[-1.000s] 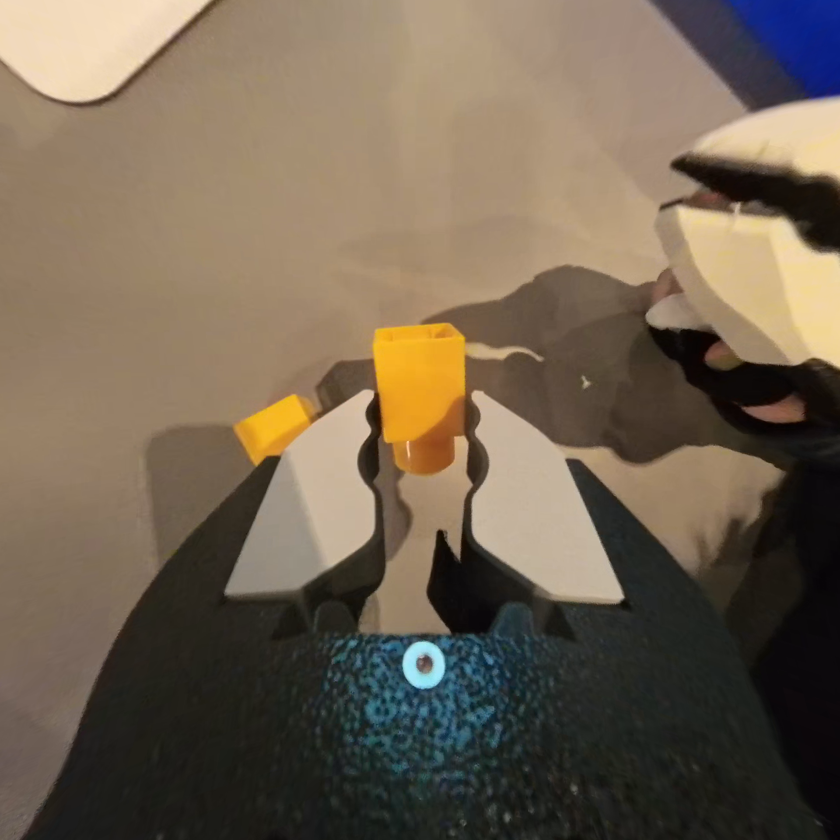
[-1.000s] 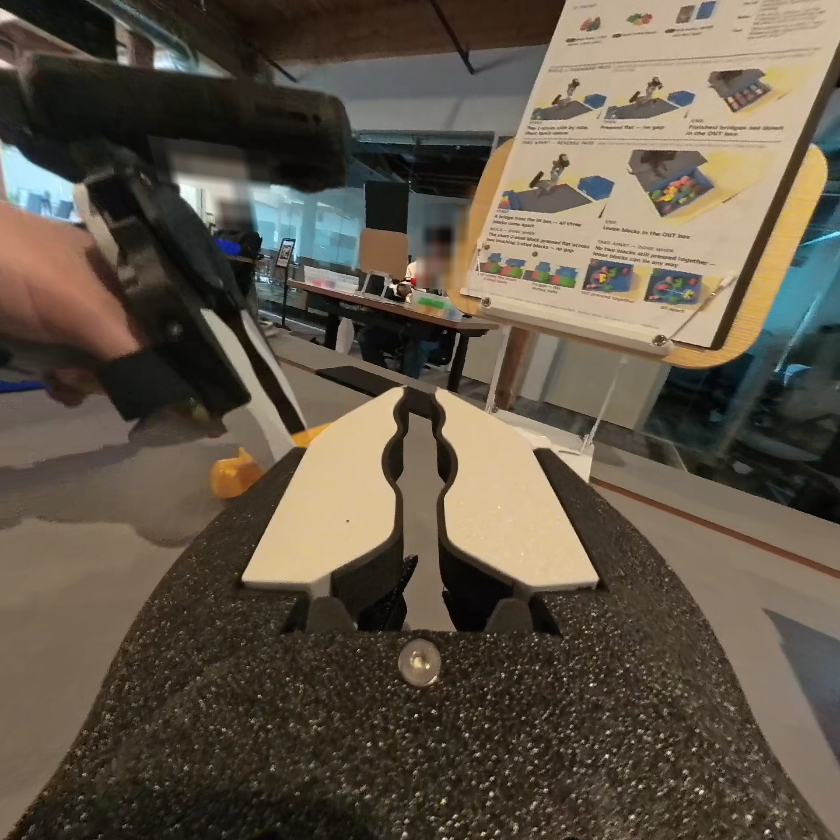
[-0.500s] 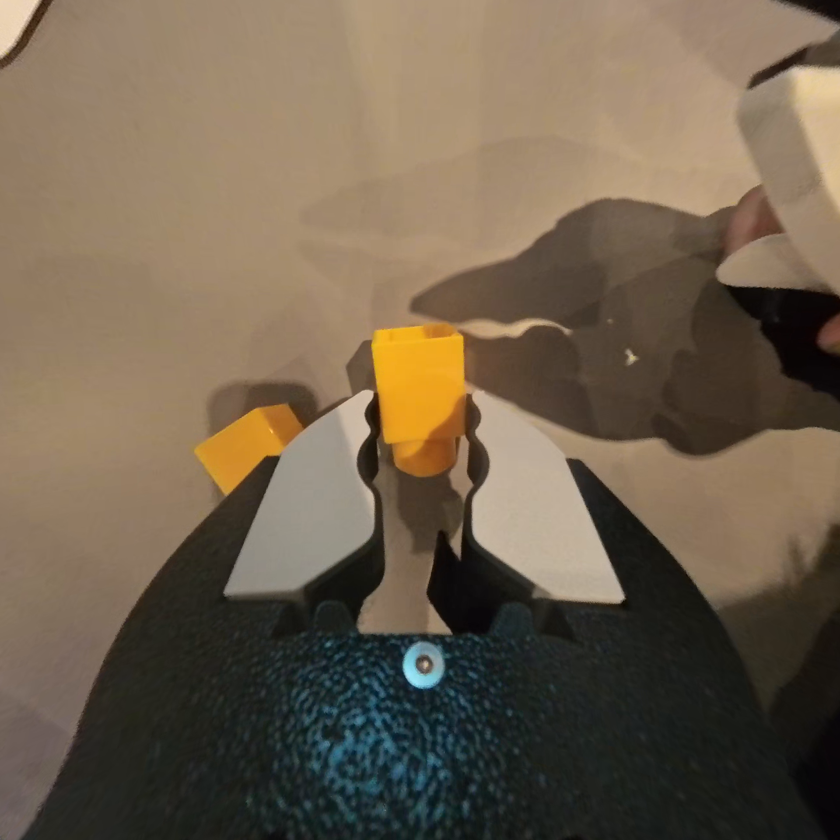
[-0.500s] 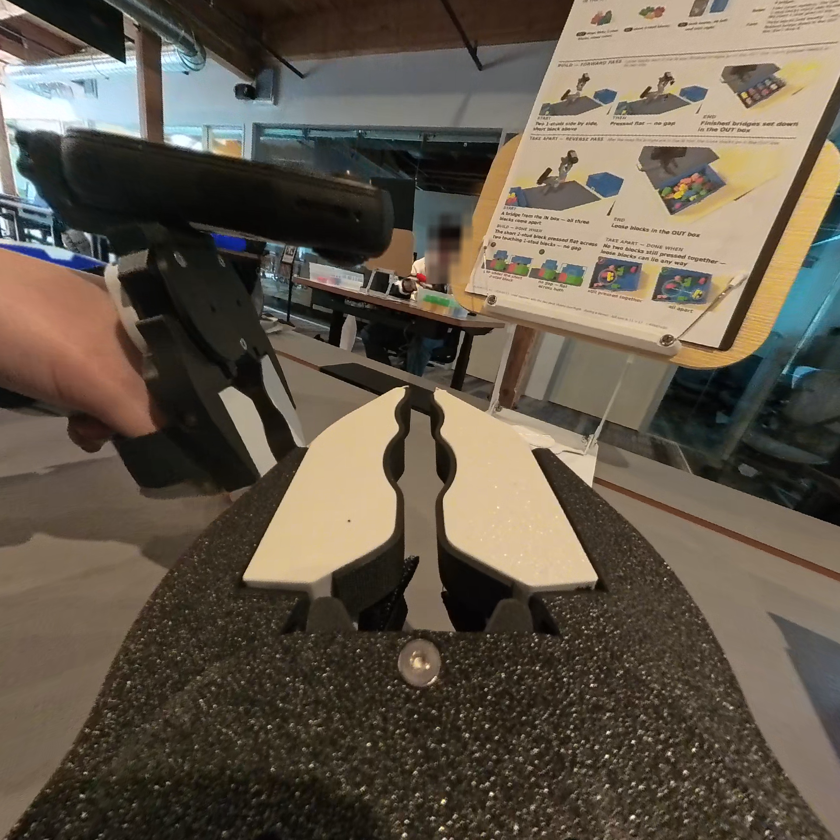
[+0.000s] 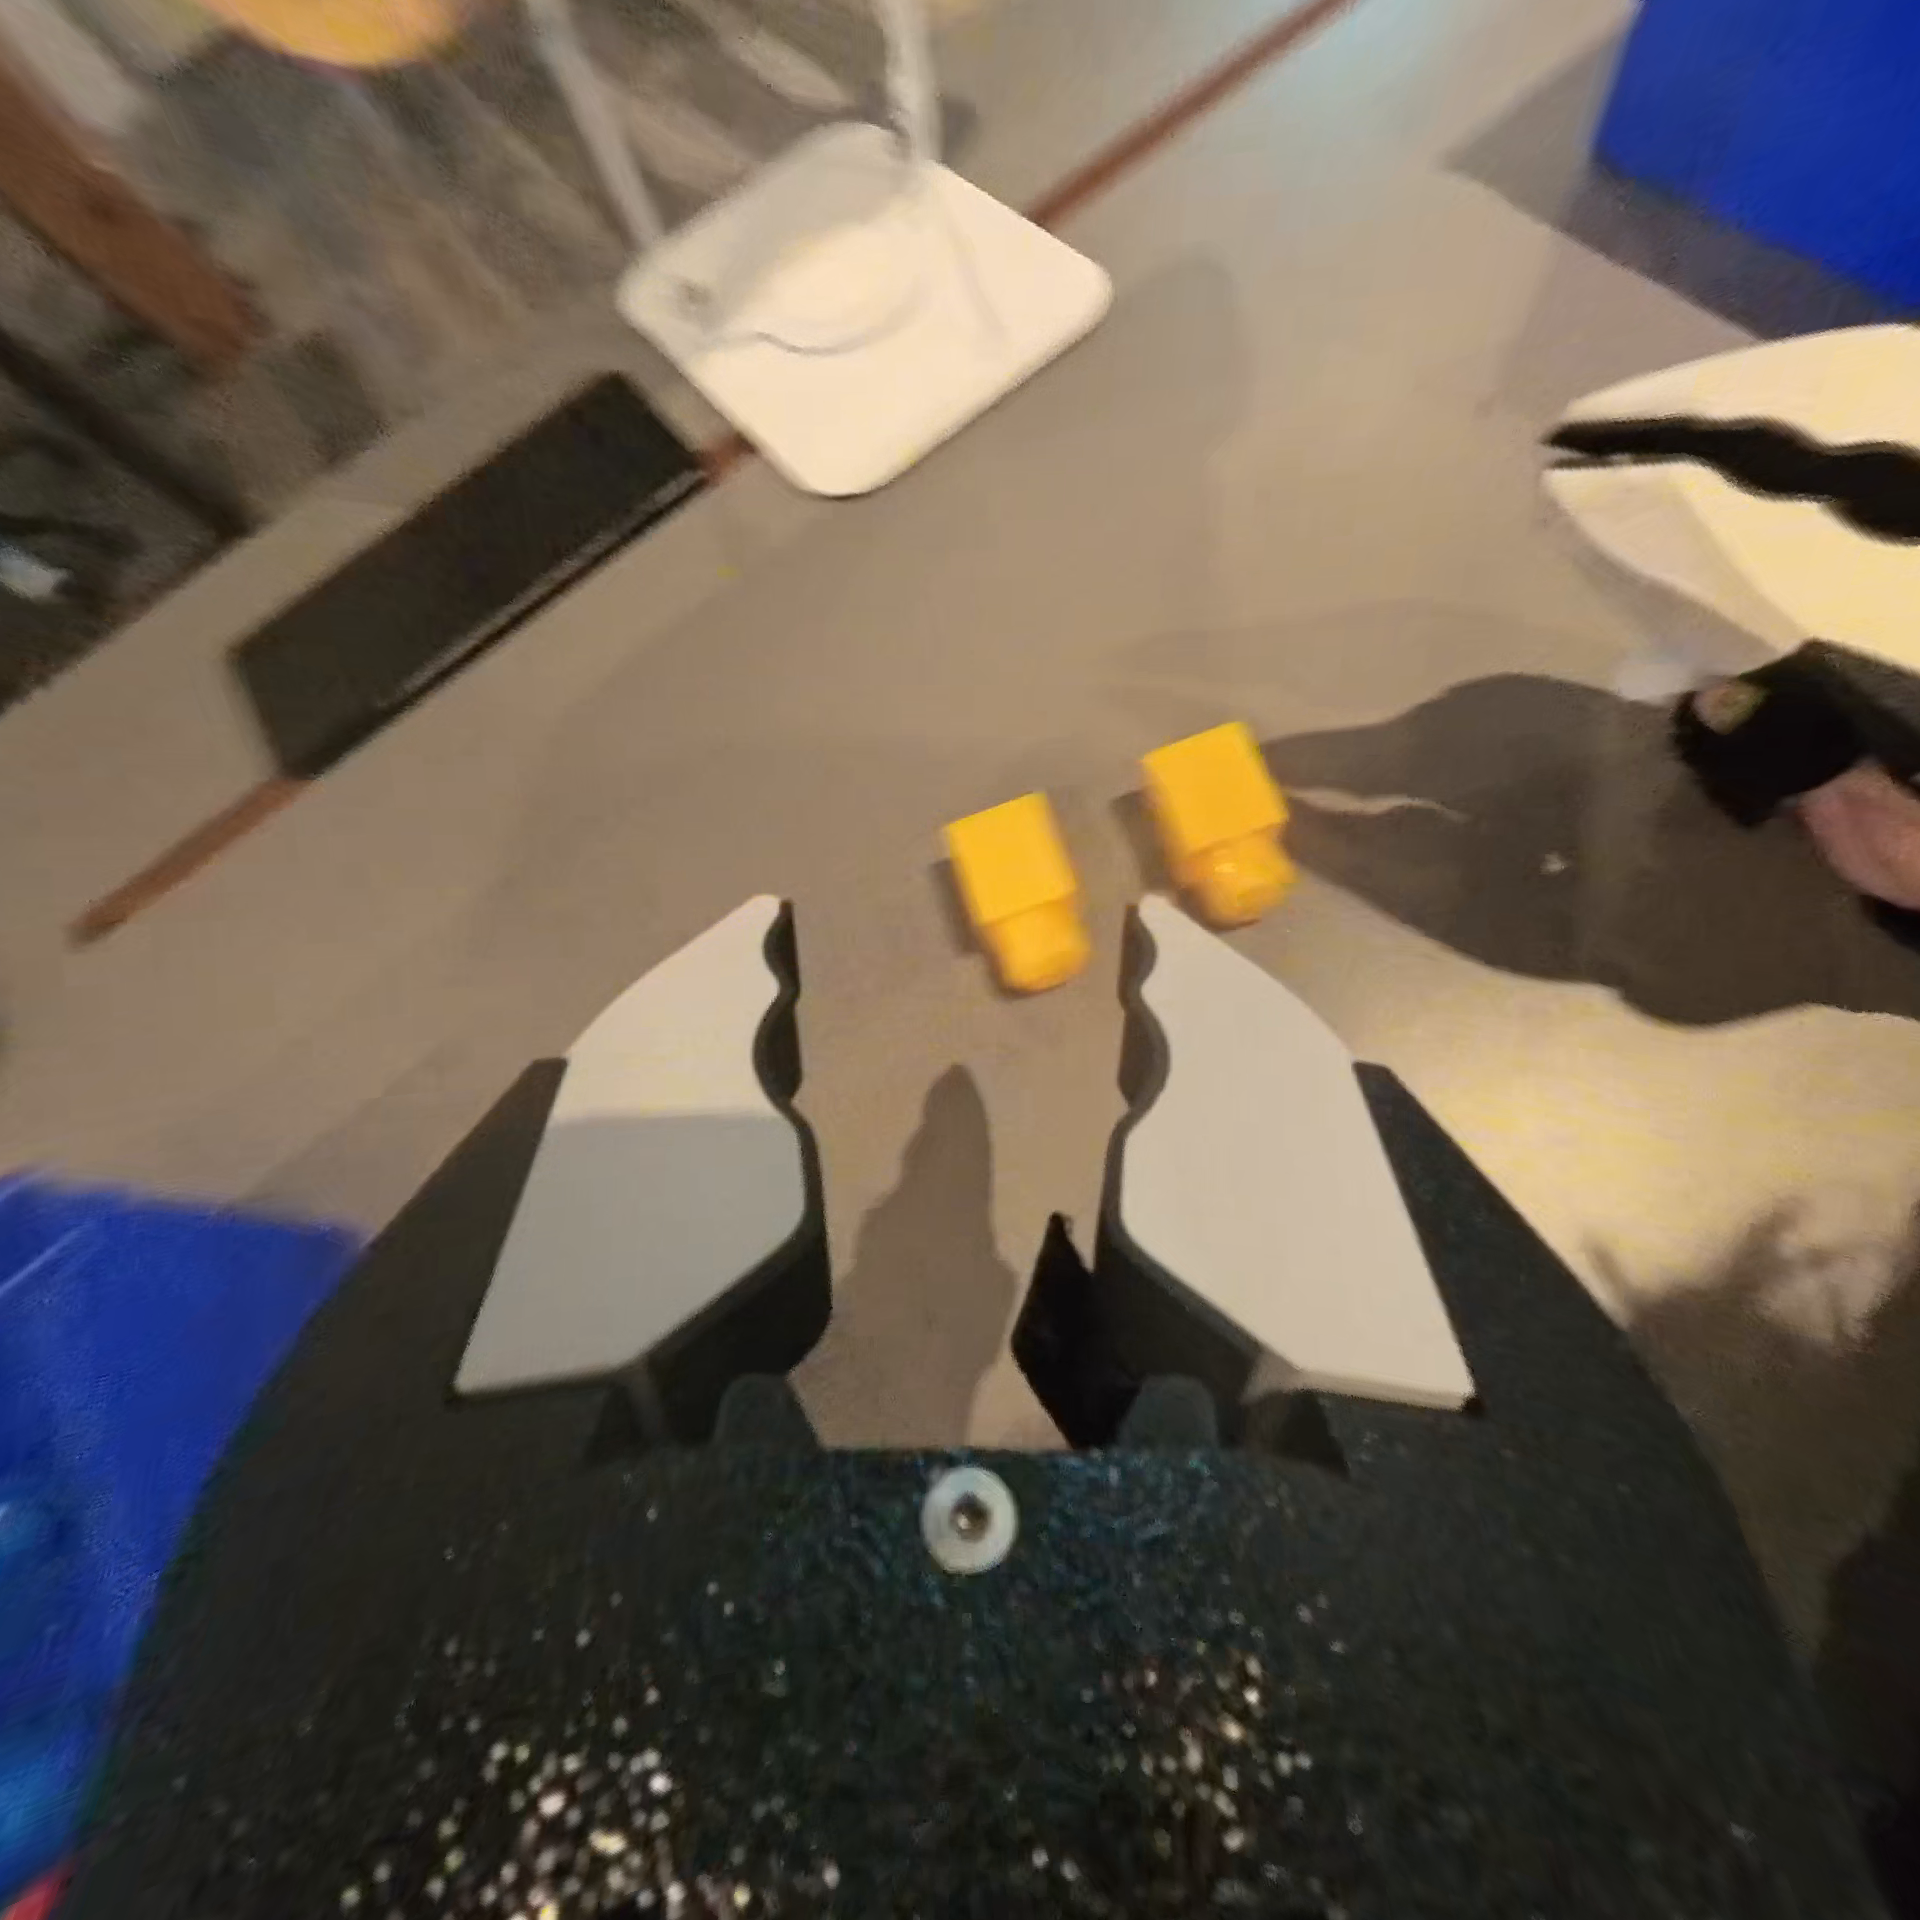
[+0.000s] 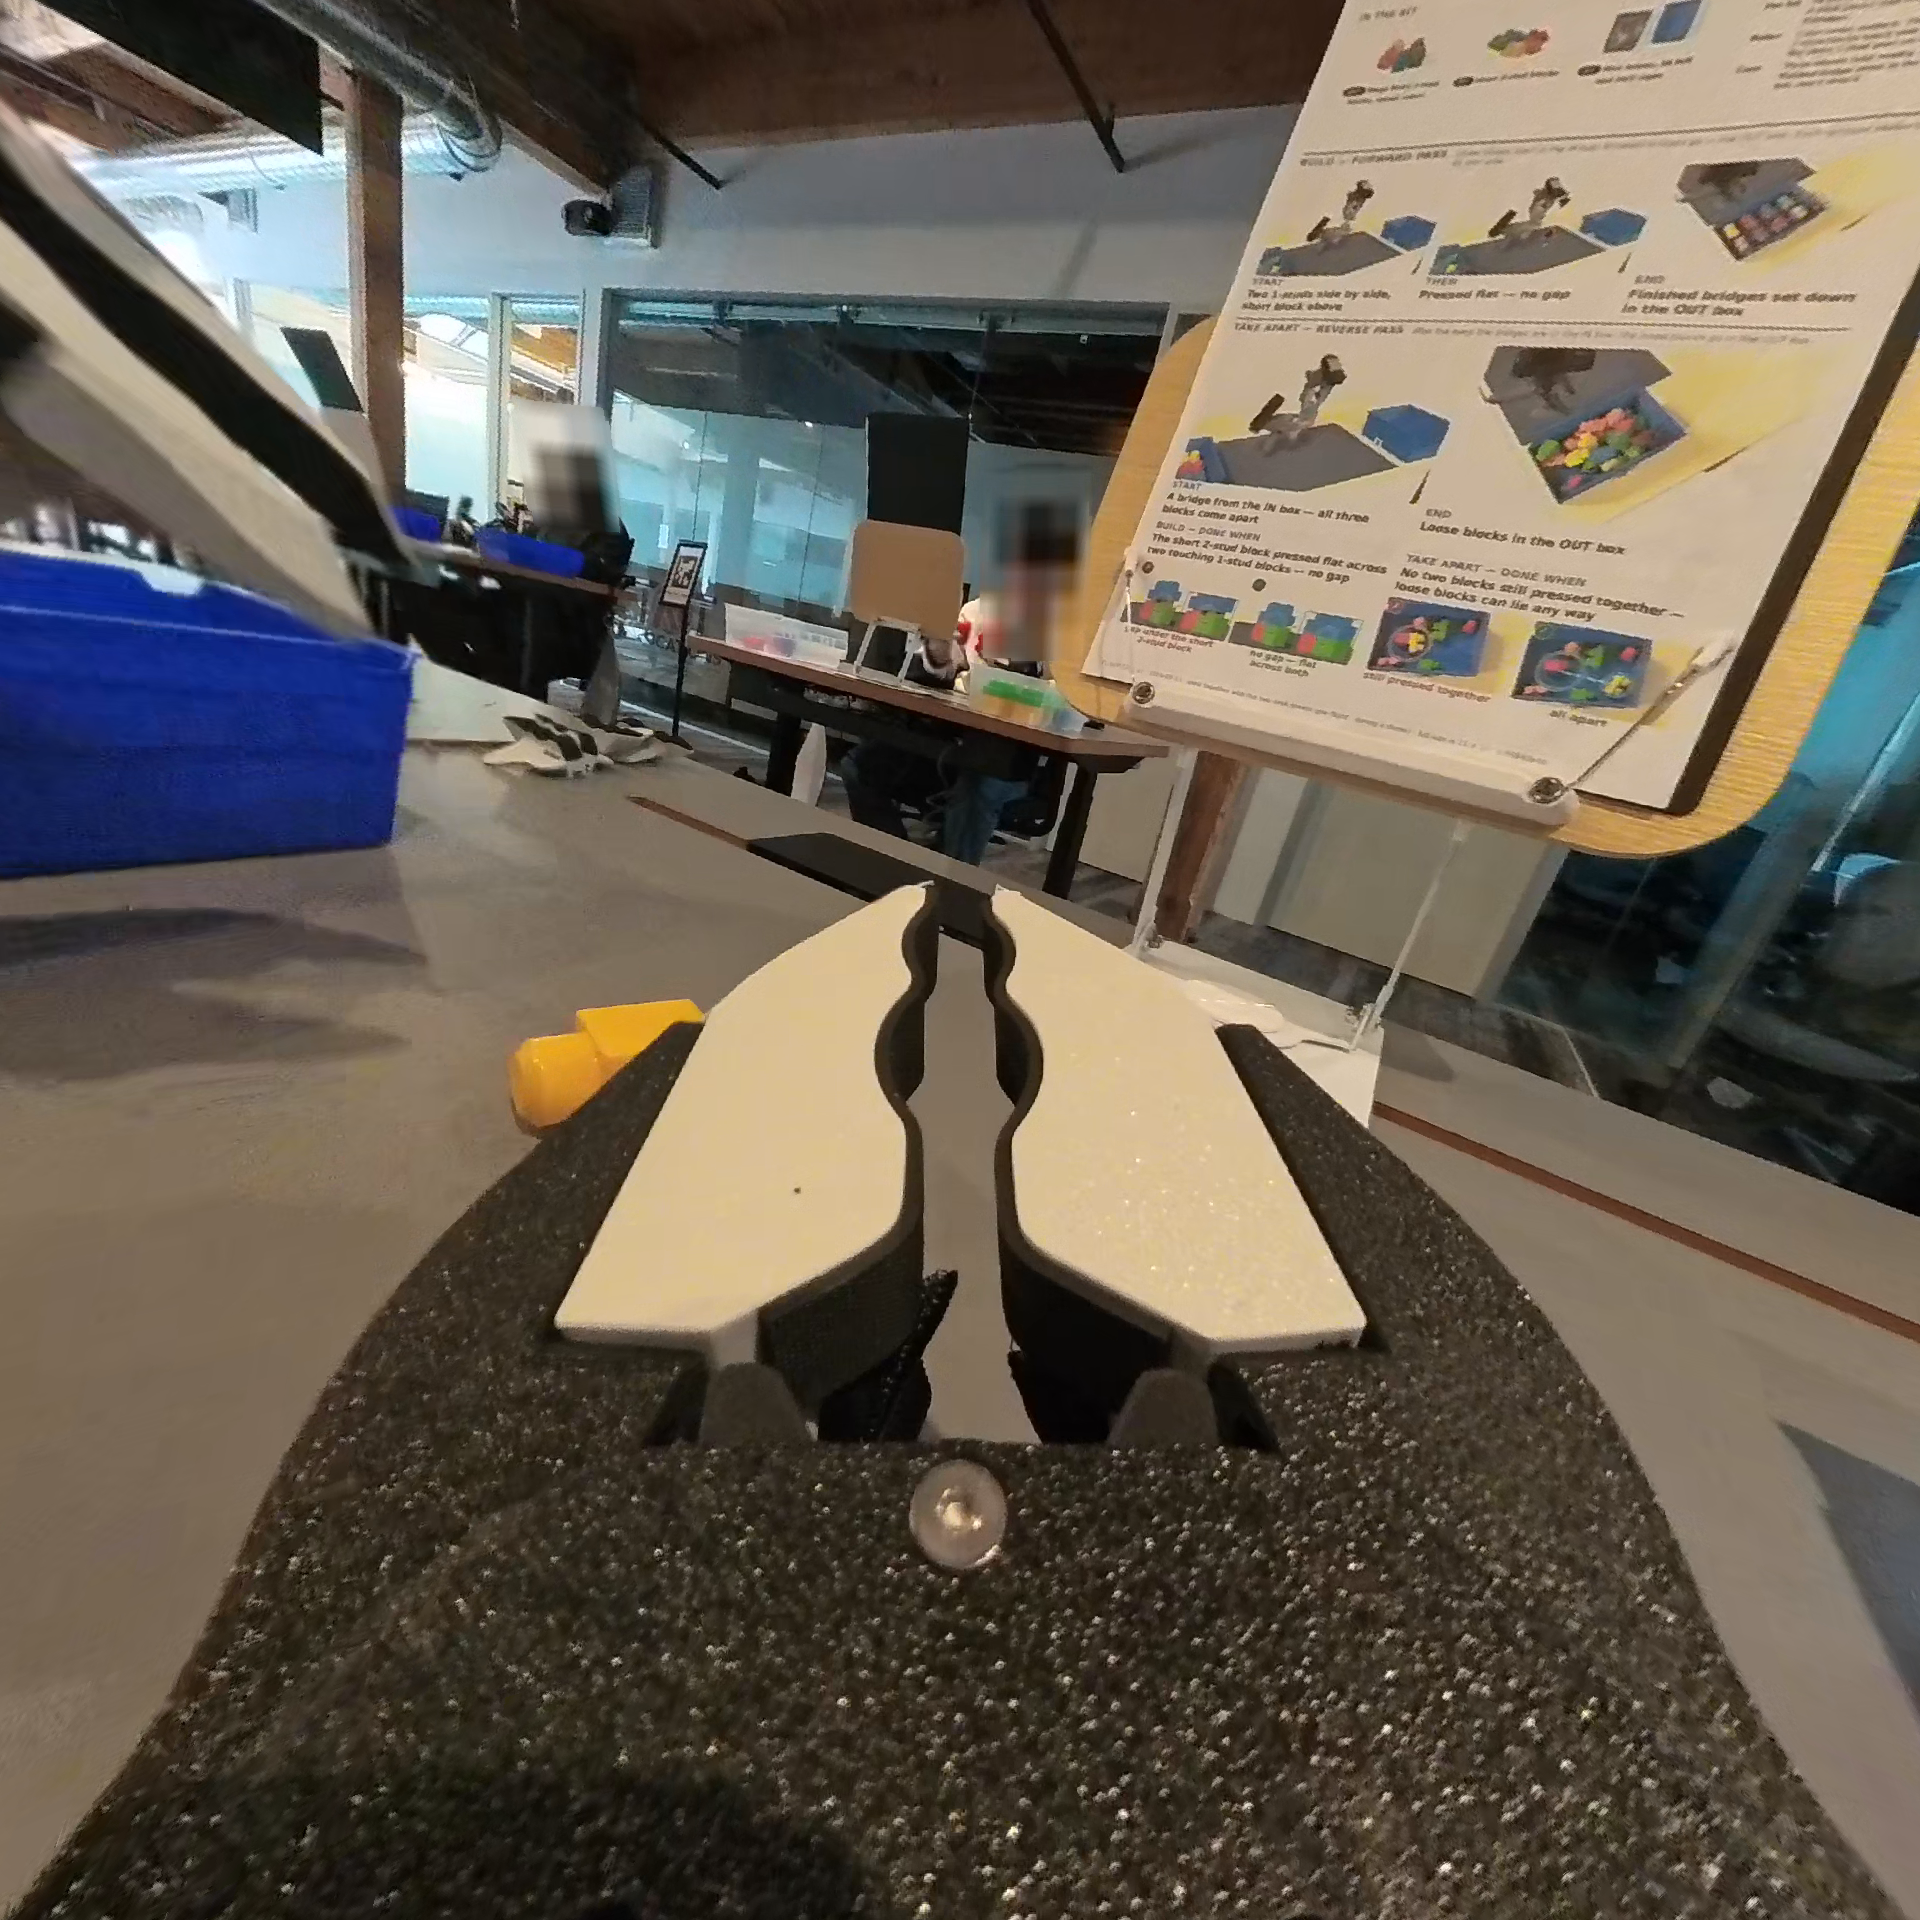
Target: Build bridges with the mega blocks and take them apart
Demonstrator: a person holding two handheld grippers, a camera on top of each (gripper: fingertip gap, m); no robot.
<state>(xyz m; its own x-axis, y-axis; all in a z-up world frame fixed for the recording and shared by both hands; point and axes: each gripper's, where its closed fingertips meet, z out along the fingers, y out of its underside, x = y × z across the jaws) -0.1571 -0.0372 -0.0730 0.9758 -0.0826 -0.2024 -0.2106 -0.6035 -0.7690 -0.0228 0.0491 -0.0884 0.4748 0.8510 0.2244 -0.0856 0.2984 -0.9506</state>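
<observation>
The left gripper is spread wide and holds nothing. The right gripper is almost pressed together, also with nothing in it. I count 2 yellow blocks lying on their sides on the grey table, just beside each other, apart. On their sides they may roll when pinched, and no bridging block shows. There are 2 blue bins.

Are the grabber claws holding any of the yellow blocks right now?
No. The left gripper is open and empty; both yellow blocks lie on the grey table. The right gripper is nearly closed, with nothing between its fingers.
</observation>
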